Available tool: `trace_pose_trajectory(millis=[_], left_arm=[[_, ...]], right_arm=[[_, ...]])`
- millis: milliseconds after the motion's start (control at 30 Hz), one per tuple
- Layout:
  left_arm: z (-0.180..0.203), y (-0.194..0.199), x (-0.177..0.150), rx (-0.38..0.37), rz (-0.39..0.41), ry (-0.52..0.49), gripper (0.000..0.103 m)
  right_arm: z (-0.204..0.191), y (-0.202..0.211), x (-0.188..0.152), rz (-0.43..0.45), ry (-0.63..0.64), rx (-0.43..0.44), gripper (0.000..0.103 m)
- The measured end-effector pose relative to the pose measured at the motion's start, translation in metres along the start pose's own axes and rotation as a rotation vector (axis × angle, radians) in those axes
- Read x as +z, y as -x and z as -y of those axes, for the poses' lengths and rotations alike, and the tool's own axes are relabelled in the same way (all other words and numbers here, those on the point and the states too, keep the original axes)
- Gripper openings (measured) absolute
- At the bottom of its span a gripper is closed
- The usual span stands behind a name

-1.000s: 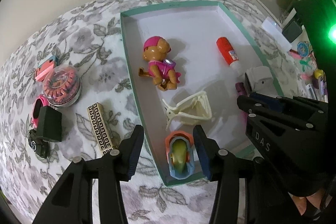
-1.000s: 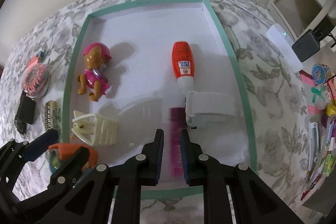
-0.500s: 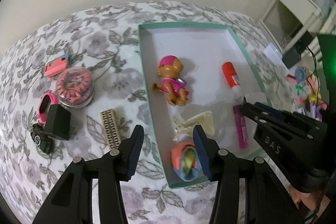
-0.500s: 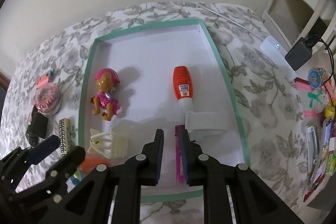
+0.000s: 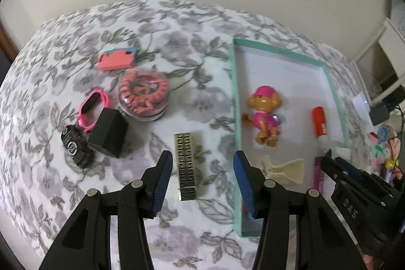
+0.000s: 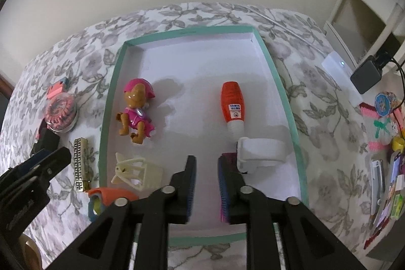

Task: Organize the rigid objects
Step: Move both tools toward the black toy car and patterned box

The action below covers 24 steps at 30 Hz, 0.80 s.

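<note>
A teal-rimmed white tray (image 6: 108, 103) (image 5: 236, 103) holds a pink toy dog (image 6: 136, 110) (image 5: 264, 115), an orange glue bottle (image 6: 231, 101) (image 5: 321, 122), a cream hair claw (image 6: 135, 172) (image 5: 286, 170), a white clip (image 6: 262, 152), a magenta comb (image 6: 224, 184) and an orange-blue toy (image 6: 108, 196). My left gripper (image 5: 202, 175) is open above a gold patterned bar (image 5: 186, 166) (image 6: 80, 163) on the cloth left of the tray. My right gripper (image 6: 206, 175) is open and empty over the tray's near end.
Left of the tray lie a round case of orange hair ties (image 5: 143, 98), a pink watch (image 5: 92, 109), a black box (image 5: 108, 133), a dark fob (image 5: 76, 148) and a coral eraser (image 5: 116, 59). Small items crowd the right edge (image 6: 384, 143).
My left gripper has swung left from the orange-blue toy in the tray to over the gold bar. My right gripper has drawn back, risen and opened a little.
</note>
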State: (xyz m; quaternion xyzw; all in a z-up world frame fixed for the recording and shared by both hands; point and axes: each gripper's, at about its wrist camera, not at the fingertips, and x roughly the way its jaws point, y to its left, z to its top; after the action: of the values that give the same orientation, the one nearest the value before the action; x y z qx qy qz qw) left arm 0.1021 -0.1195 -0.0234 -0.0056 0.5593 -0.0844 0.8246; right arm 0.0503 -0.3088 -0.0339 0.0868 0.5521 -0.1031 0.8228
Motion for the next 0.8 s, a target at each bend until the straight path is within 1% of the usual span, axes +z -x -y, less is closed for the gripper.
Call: trace_pose_trajectory(millis=[67, 100, 133, 167, 200, 233, 267, 333, 433, 467, 533, 600, 667, 733, 800], left_arm=[[-0.002, -0.002, 0.000, 0.011, -0.003, 0.007, 0.051], [-0.003, -0.003, 0.000, 0.020, -0.002, 0.010, 0.052], [-0.004, -0.003, 0.000, 0.028, -0.002, 0.012, 0.057], [-0.006, -0.003, 0.000, 0.035, -0.001, 0.016, 0.075], [-0.008, -0.002, 0.000, 0.039, 0.005, 0.024, 0.083], [-0.009, -0.001, 0.000, 0.041, 0.013, 0.031, 0.086], [-0.011, 0.000, 0.001, 0.044, 0.019, 0.039, 0.086], [-0.015, 0.002, 0.002, 0.049, 0.029, 0.052, 0.086], [-0.021, 0.003, 0.003, 0.069, 0.041, 0.071, 0.086], [-0.024, 0.002, 0.003, 0.074, 0.043, 0.078, 0.088], [-0.029, 0.002, 0.003, 0.087, 0.046, 0.094, 0.091], [-0.032, 0.002, 0.004, 0.102, 0.052, 0.105, 0.093], [-0.035, 0.002, 0.004, 0.113, 0.059, 0.112, 0.099], [-0.038, 0.004, 0.004, 0.122, 0.072, 0.120, 0.099], [-0.040, 0.005, 0.004, 0.129, 0.079, 0.125, 0.099]], right_arm=[[-0.002, 0.000, 0.000, 0.003, 0.006, 0.006, 0.042], [-0.003, 0.001, 0.000, 0.007, 0.009, 0.009, 0.042], [-0.004, 0.001, 0.000, 0.009, 0.012, 0.009, 0.042], [-0.005, 0.002, 0.000, 0.015, 0.014, 0.011, 0.044], [-0.006, 0.003, 0.001, 0.021, 0.015, 0.013, 0.050], [-0.006, 0.004, 0.001, 0.026, 0.015, 0.016, 0.053], [-0.007, 0.005, 0.002, 0.032, 0.015, 0.020, 0.058], [-0.008, 0.007, 0.003, 0.044, 0.012, 0.027, 0.062], [-0.009, 0.009, 0.003, 0.061, 0.010, 0.021, 0.072], [-0.009, 0.010, 0.003, 0.066, 0.010, 0.019, 0.076], [-0.010, 0.010, 0.003, 0.070, 0.010, 0.021, 0.080], [-0.009, 0.011, 0.003, 0.077, 0.006, 0.025, 0.086], [-0.009, 0.012, 0.003, 0.083, 0.004, 0.026, 0.090], [-0.010, 0.013, 0.003, 0.091, 0.005, 0.025, 0.094], [-0.010, 0.014, 0.003, 0.098, 0.005, 0.025, 0.100]])
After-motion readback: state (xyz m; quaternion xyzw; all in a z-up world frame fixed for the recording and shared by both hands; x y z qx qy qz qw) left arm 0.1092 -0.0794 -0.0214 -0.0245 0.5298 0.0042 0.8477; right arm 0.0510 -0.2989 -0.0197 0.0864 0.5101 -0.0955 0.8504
